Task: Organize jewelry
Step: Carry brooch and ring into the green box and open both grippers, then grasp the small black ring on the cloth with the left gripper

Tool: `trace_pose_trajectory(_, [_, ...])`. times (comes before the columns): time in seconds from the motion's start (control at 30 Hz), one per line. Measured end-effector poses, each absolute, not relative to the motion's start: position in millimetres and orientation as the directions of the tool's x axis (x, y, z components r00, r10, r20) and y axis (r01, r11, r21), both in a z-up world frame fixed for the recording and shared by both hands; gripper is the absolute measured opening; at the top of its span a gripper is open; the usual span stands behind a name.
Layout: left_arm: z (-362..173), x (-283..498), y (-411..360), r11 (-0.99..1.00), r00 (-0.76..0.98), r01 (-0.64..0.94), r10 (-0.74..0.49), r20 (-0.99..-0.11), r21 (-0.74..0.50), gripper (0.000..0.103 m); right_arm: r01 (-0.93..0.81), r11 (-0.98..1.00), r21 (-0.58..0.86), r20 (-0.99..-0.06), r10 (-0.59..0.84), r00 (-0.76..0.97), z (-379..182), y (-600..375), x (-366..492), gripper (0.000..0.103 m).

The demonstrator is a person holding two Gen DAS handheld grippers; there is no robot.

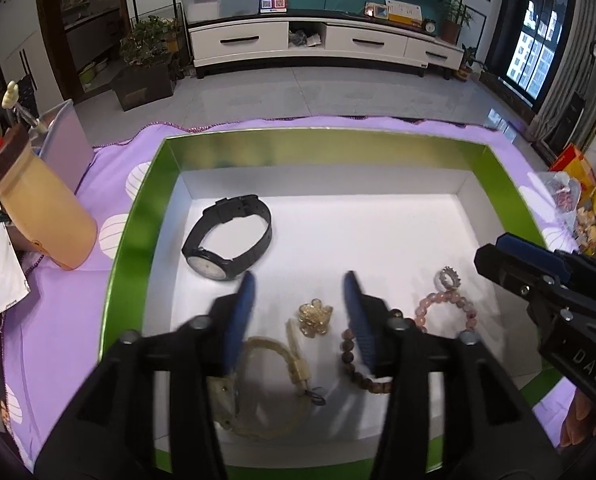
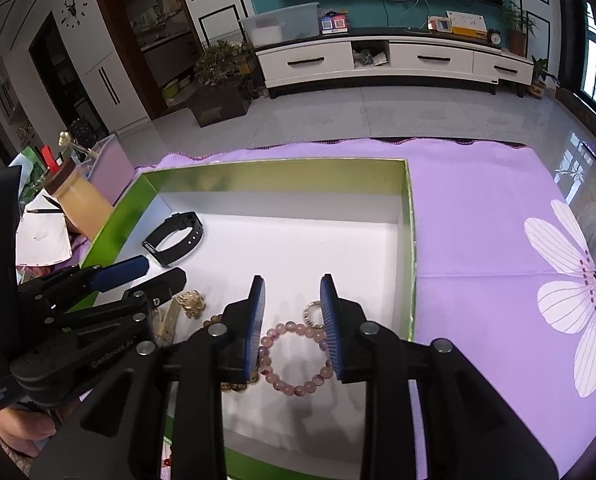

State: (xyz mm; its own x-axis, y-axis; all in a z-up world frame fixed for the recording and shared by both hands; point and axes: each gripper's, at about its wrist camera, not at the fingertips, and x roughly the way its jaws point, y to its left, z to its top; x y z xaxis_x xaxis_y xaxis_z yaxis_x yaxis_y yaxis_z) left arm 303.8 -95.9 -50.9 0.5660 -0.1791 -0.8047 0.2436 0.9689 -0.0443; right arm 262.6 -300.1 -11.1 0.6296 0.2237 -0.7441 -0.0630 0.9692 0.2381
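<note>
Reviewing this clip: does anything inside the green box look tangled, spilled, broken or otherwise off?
Nothing looks broken or spilled. The jewelry is bunched along the near side of the green box: pale bracelet, gold charm, brown bead bracelet, pink bead bracelet and ring. Only the black watch lies apart.

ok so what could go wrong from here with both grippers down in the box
1. The pink bead bracelet lies between the open right gripper fingers with a small silver ring touching it; closing may drag the ring along.
2. The left gripper hovers open over the gold charm, with the pale watch and brown bead bracelet crowded beside it, so it might snag a neighbour.
</note>
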Motion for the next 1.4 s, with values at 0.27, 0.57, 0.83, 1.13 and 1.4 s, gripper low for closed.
trace_pose_trajectory(0.27, [-29, 279, -72, 0.973, 0.590, 0.220, -0.194, -0.783, -0.076, 0.075, -0.112, 0.967, 0.228, -0.699, 0.243, 0.672, 14, -303, 222, 0.028])
trace_pose_trajectory(0.57, [-8, 220, -36, 0.975, 0.603, 0.204, -0.197, -0.773, -0.089, 0.086, -0.162, 0.959, 0.231, -0.680, 0.278, 0.678, 34, -303, 156, 0.040])
trace_pose_trajectory(0.83, [1, 162, 20, 0.980, 0.629, 0.167, -0.192, -0.753, -0.110, 0.087, -0.196, 0.956, 0.216, -0.691, 0.292, 0.661, 32, -298, 100, 0.045])
trace_pose_trajectory(1.13, [-41, 111, 59, 0.989, 0.590, 0.087, -0.150, -0.794, -0.122, 0.087, -0.246, 0.945, 0.215, -0.731, 0.323, 0.601, 2, -275, 58, 0.045])
trace_pose_trajectory(1.4, [-80, 105, 54, 0.989, 0.554, 0.057, -0.143, -0.820, -0.134, 0.087, -0.208, 0.961, 0.179, -0.785, 0.268, 0.558, -39, -267, 59, 0.045])
